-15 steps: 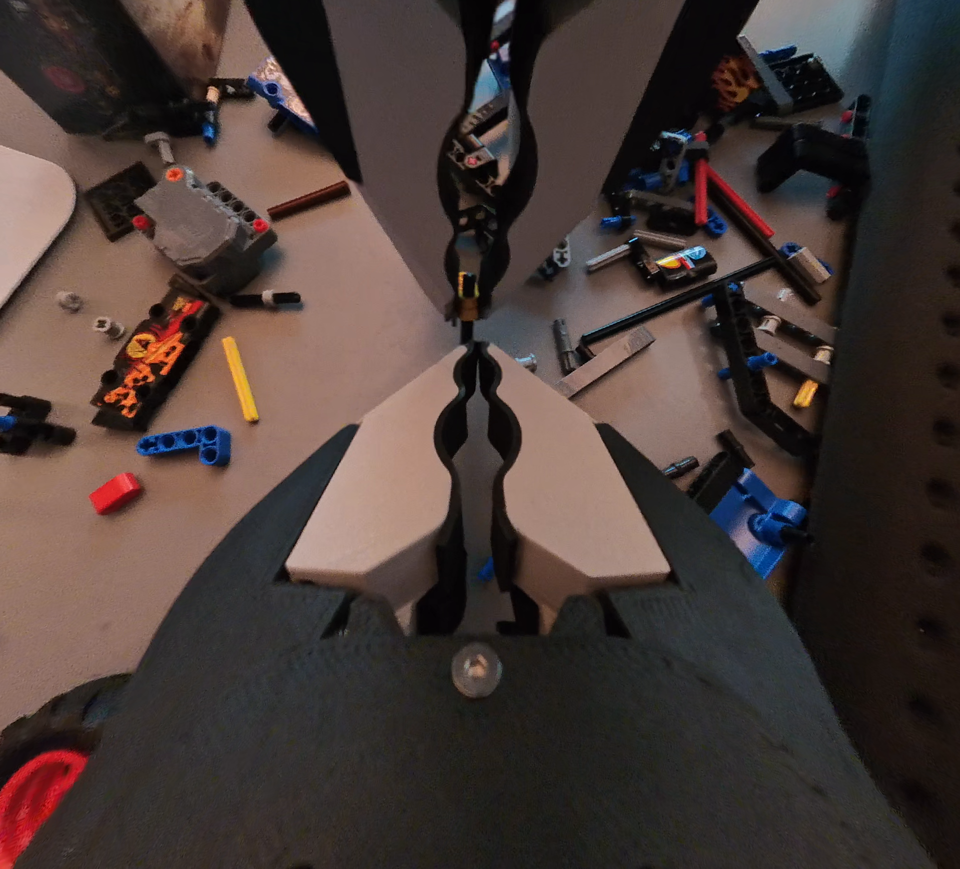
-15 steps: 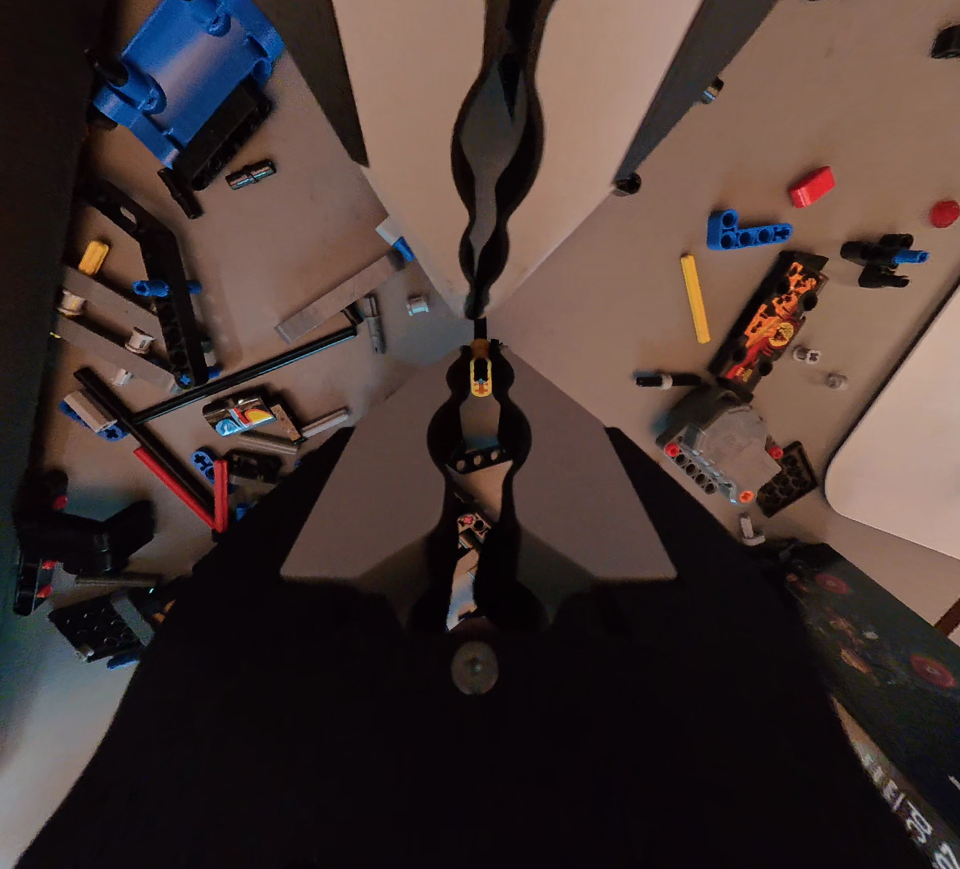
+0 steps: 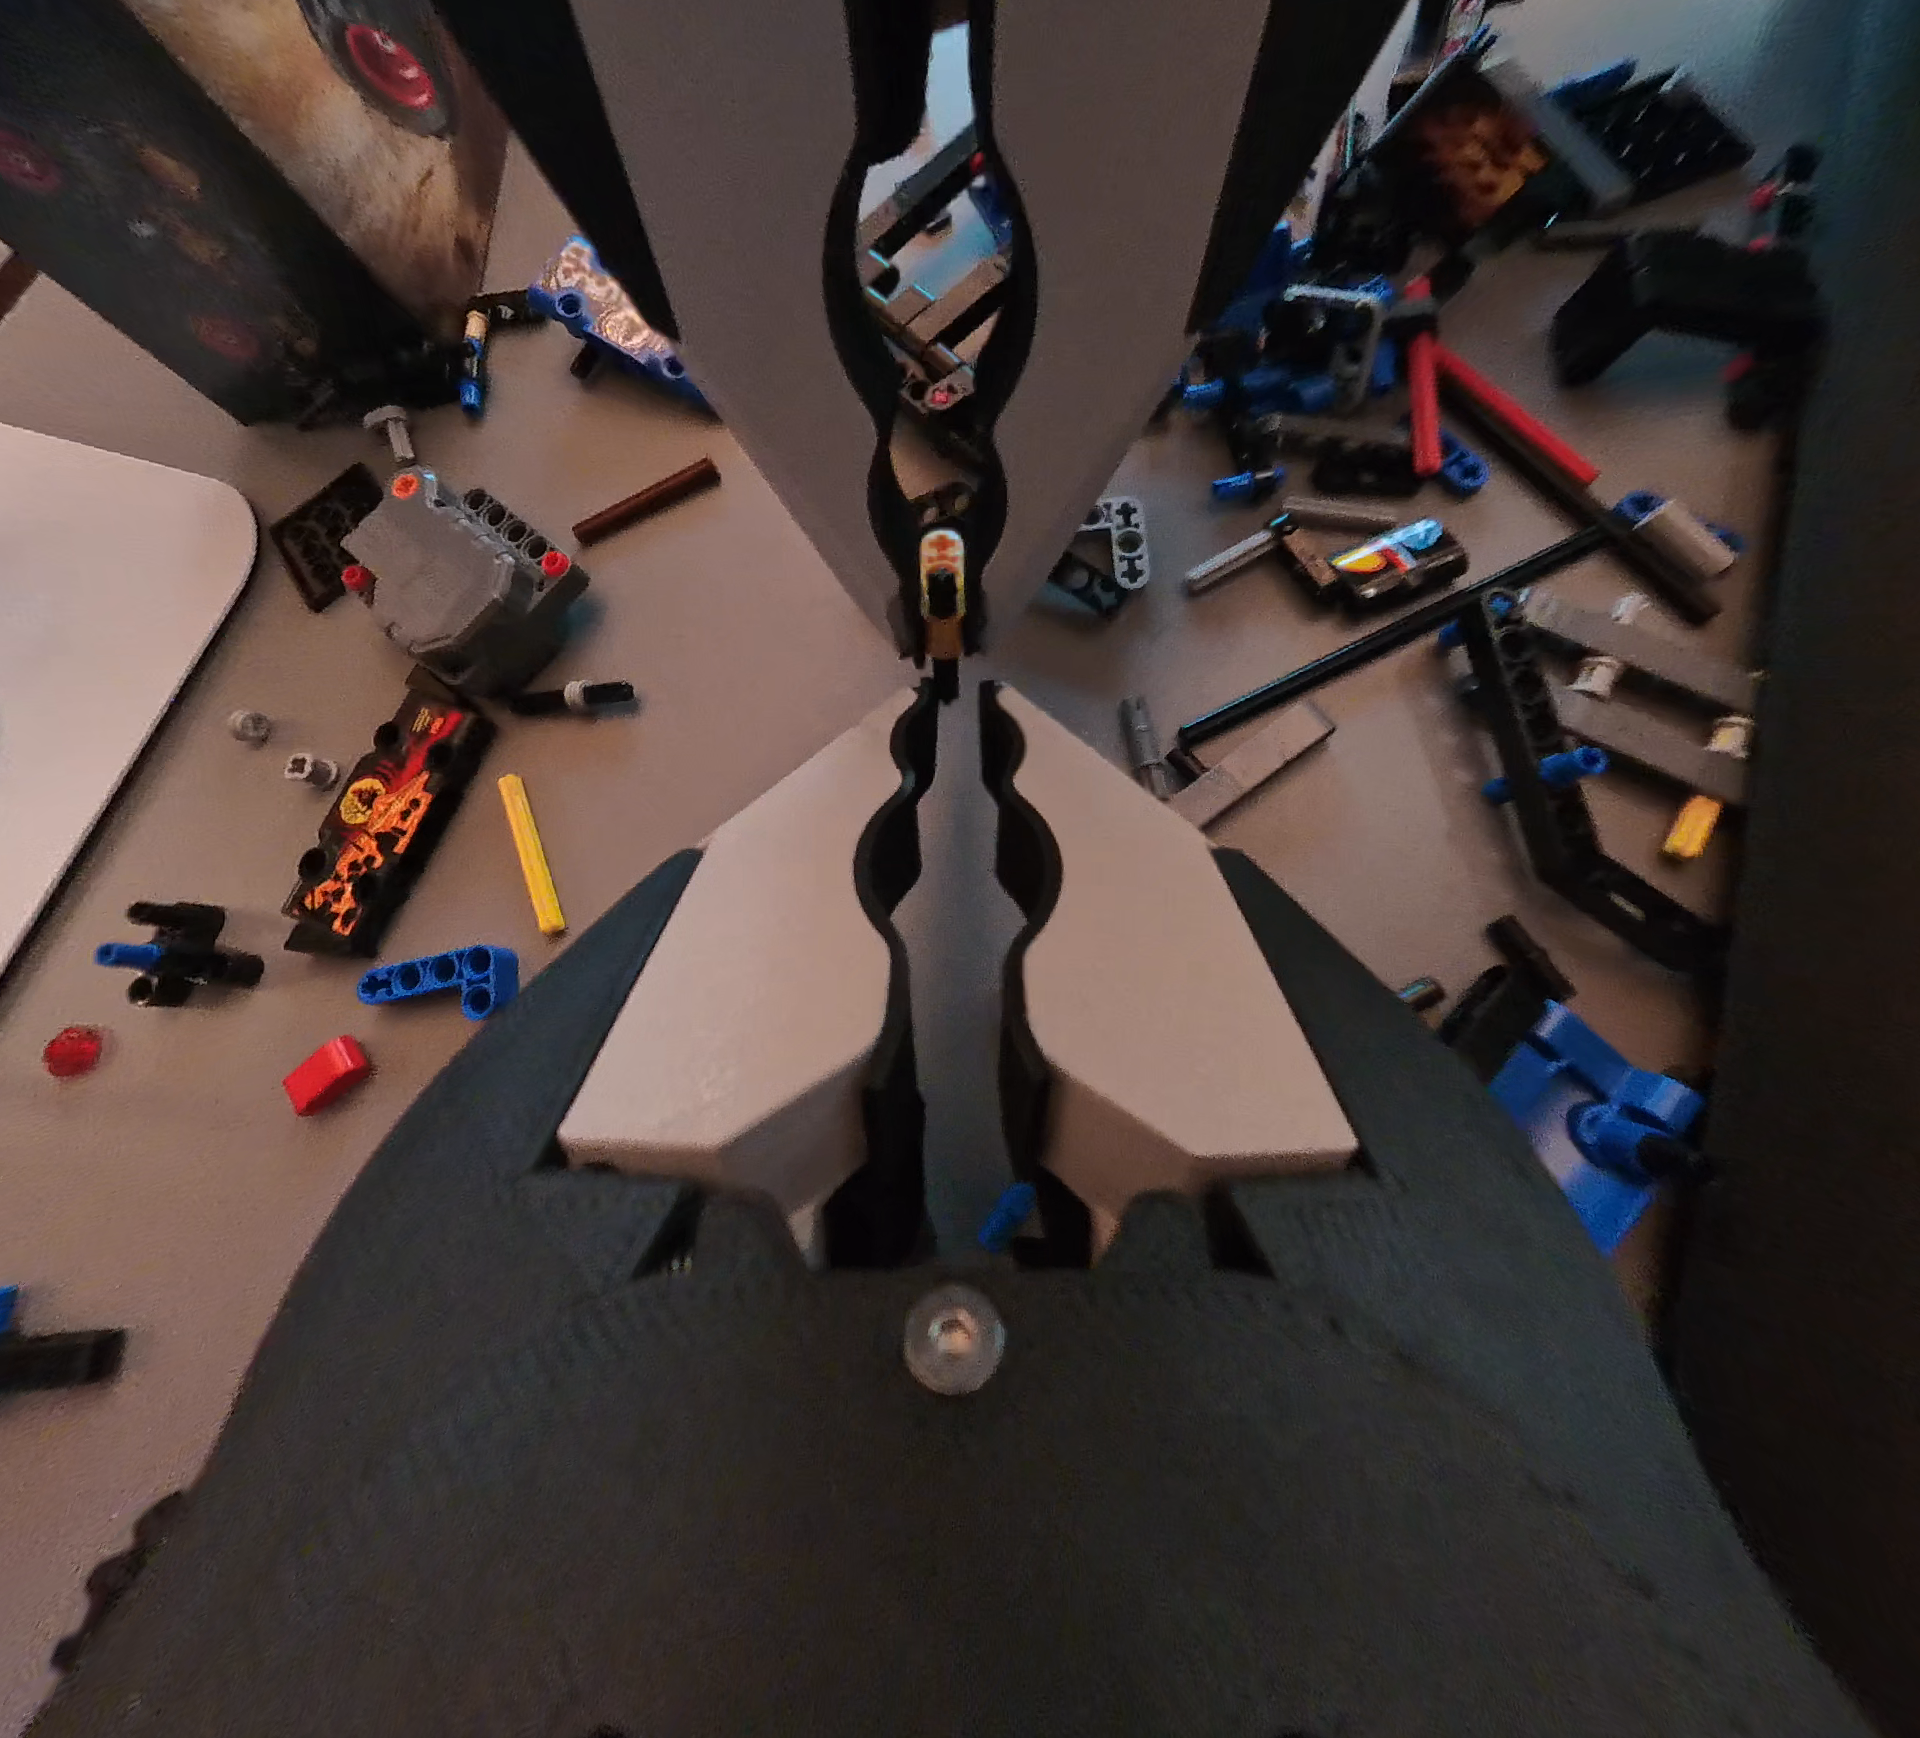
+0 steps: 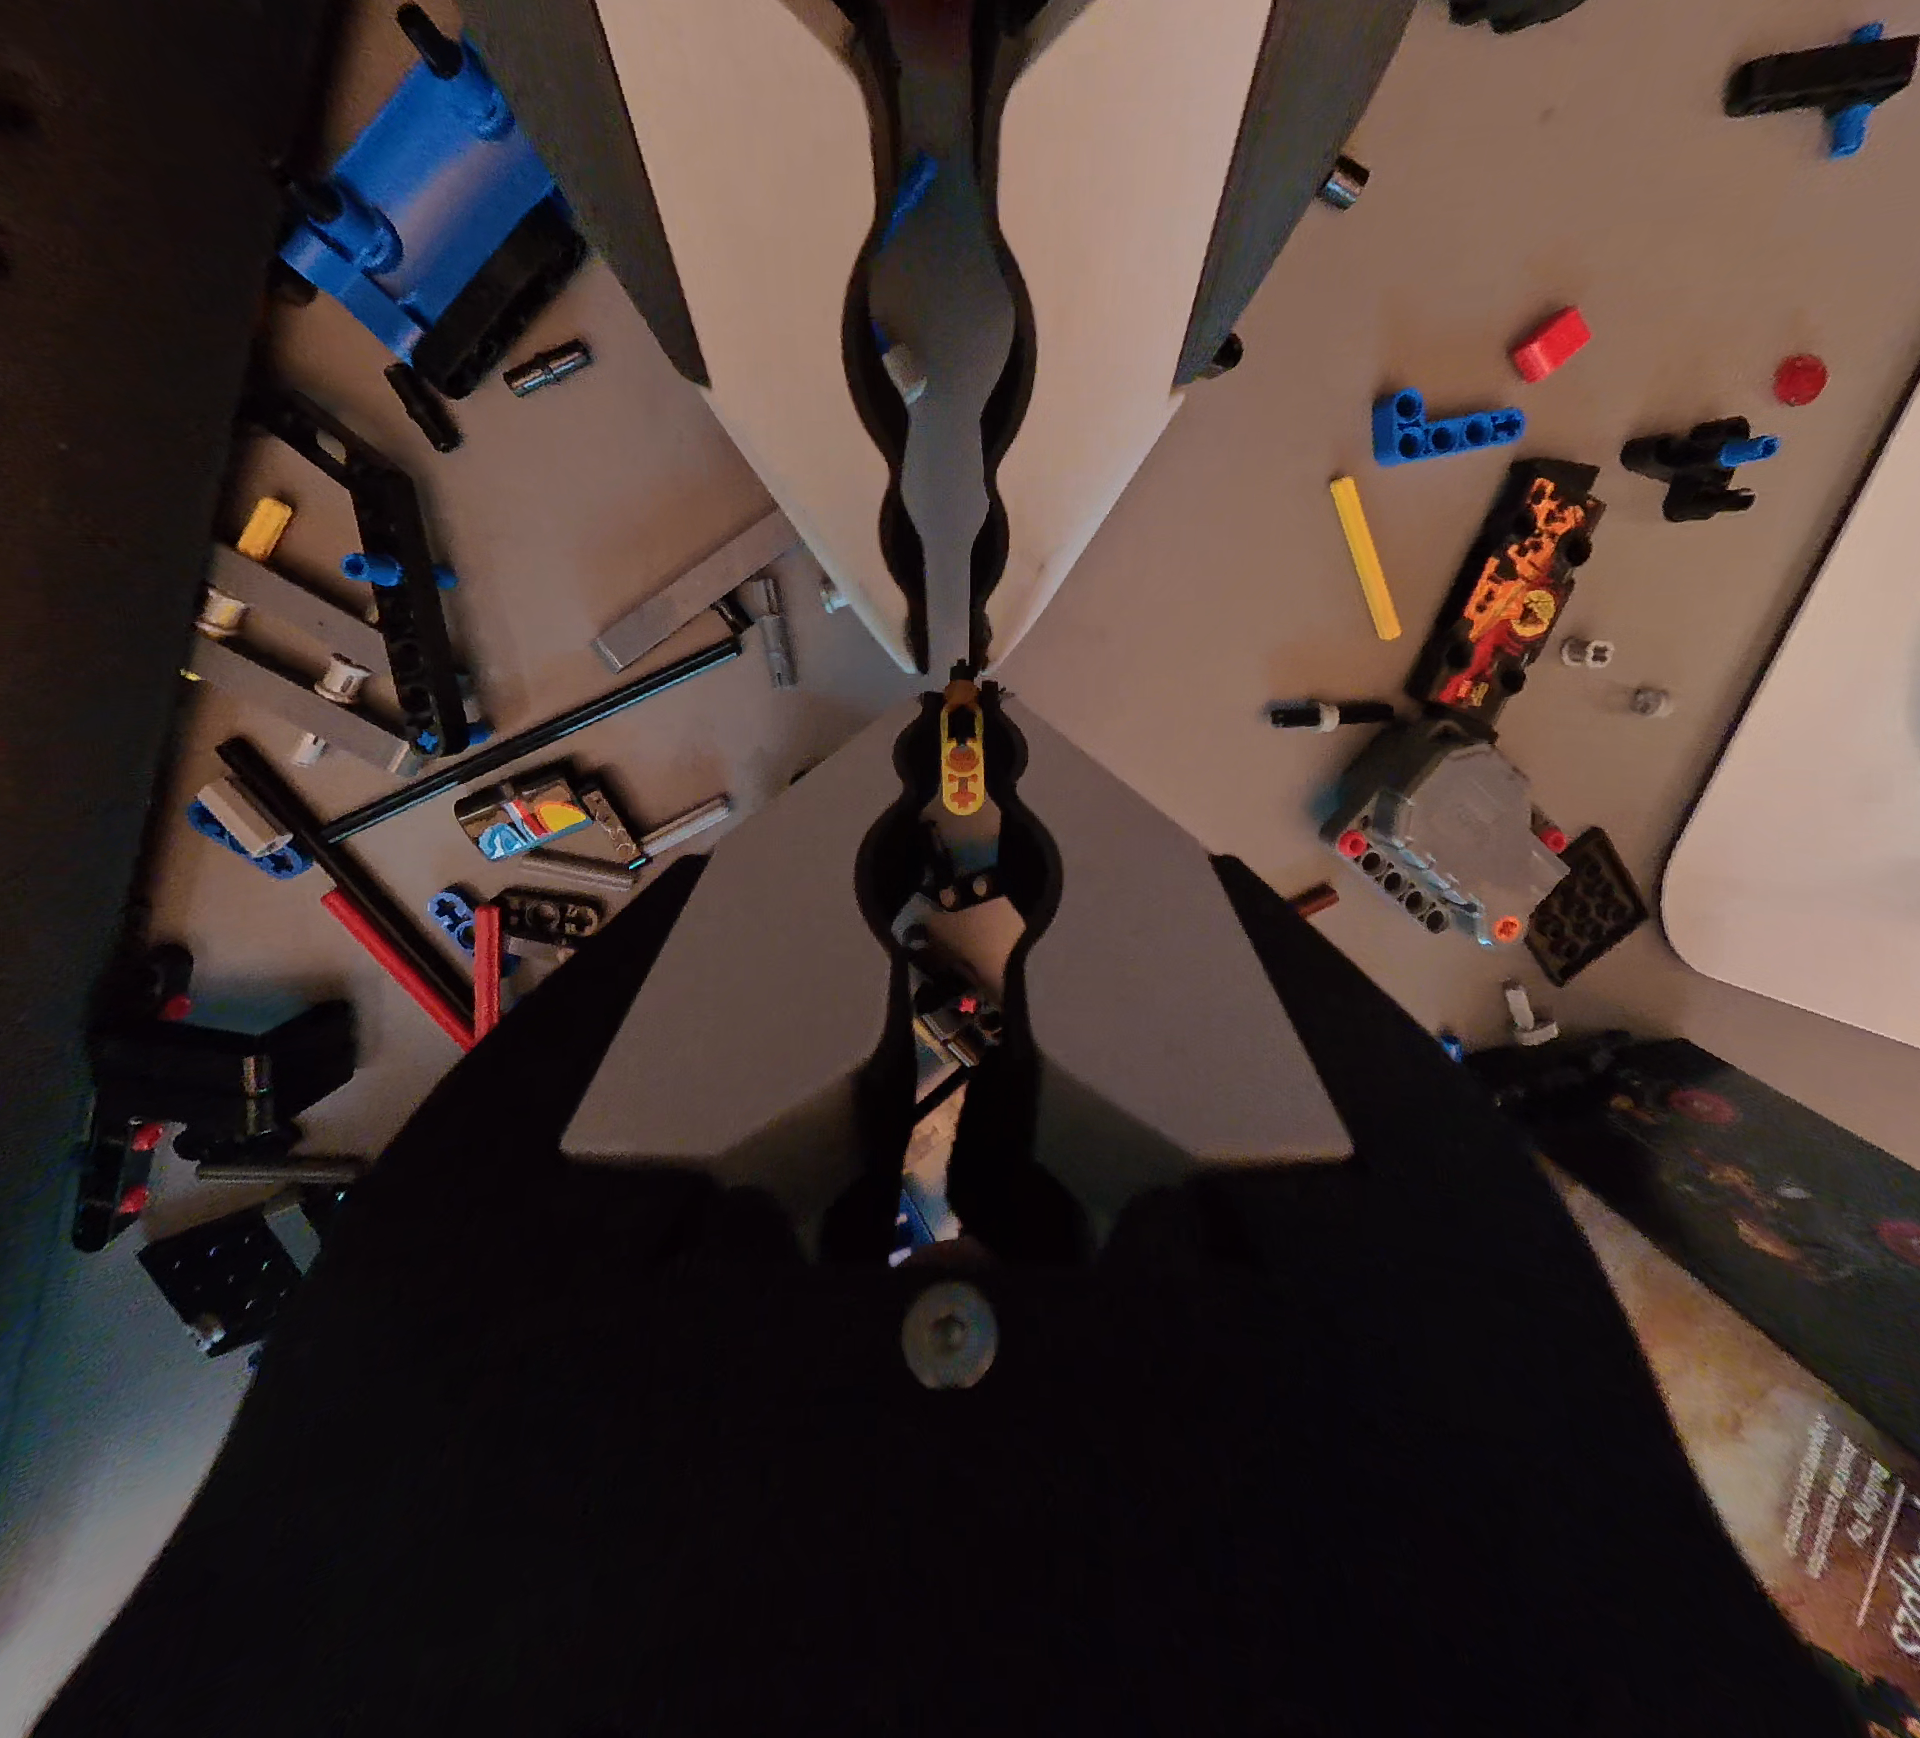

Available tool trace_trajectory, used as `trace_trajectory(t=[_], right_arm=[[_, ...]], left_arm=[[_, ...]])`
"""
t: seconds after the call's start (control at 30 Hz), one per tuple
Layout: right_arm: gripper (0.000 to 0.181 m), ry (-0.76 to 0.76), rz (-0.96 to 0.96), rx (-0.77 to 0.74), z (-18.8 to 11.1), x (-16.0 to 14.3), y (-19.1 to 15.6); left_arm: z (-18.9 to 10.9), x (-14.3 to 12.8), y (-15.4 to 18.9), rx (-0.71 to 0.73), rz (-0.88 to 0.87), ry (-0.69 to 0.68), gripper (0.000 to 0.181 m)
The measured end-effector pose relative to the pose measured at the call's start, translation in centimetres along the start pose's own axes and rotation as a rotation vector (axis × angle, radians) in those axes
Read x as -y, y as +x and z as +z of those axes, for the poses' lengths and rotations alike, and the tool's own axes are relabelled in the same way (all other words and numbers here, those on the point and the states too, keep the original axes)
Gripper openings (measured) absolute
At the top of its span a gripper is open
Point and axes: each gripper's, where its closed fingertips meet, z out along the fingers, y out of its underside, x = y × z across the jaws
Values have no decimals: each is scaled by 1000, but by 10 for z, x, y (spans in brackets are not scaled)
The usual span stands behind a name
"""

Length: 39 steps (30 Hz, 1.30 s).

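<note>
Grey table (image 3: 727, 608) strewn with loose building-toy parts; my two grippers meet tip to tip above it. My right gripper (image 4: 961, 701) is clamped on a small yellow connector (image 4: 961, 753), long axis along its fingers, pointing toward the left gripper. My left gripper (image 3: 951, 701) is narrowly parted, its tips at the black pin (image 3: 943, 675) protruding from that connector; contact unclear.

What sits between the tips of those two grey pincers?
A small yellow plastic connector, pinched by the right gripper fingers, with a black pin meeting the left gripper. Its far end is hidden.
</note>
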Motion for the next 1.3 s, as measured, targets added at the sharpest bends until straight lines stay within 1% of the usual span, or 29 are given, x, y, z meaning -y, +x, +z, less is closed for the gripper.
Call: trace_trajectory(t=[0.03, 0.17, 0.4, 0.47, 0.6, 0.67, 1.13, 1.3], right_arm=[[5, 2, -4, 0, 1, 0, -1], [5, 64, 16, 7, 3, 4, -4], [5, 100, 71, 27, 16, -1, -6], [5, 92, 65, 24, 16, -2, -6], [5, 17, 20, 25, 16, -3, -7], [4, 3, 11, 35, 16, -3, -7], [5, 16, 26, 49, 19, -4, -7], [5, 36, 48, 30, 21, -4, -8]], left_arm=[[2, -1, 0, 0, 7, -8, 0], [4, -3, 2, -14, 1, -8, 0], [16, -15, 5, -18, 23, -77, 0], [16, -15, 5, -19, 19, -77, 0], [17, -15, 5, -17, 7, -78, 0], [16, -15, 5, -22, 4, -72, 0], [16, -14, 5, -31, -6, -74, 0], [15, -14, 5, -31, -3, -73, 0]])
